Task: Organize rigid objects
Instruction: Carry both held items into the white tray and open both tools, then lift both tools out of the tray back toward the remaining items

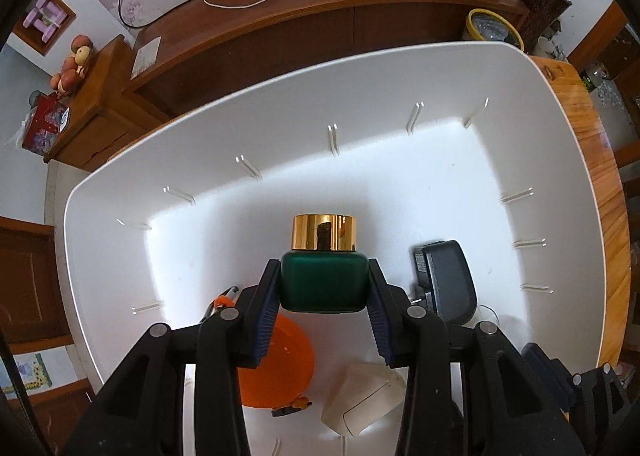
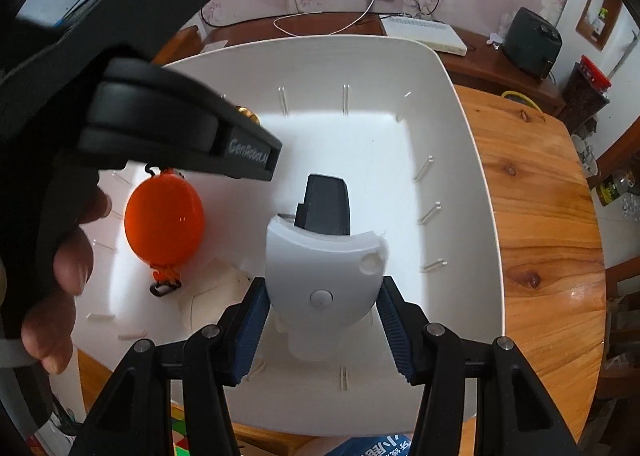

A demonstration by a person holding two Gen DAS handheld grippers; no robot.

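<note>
Left wrist view: the left gripper clamps a green jar with a gold lid above a white bin.

Right wrist view: the right gripper grips a white plastic device over the same bin, near an orange ball.

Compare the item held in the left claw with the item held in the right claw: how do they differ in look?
The green jar in the left claw is dark and squat with a shiny gold lid; the white device in the right claw is pale matte plastic with a round button. The jar is blocky, the device curved and flat-faced. Both are gripped between the blue pads over the white bin.
</note>
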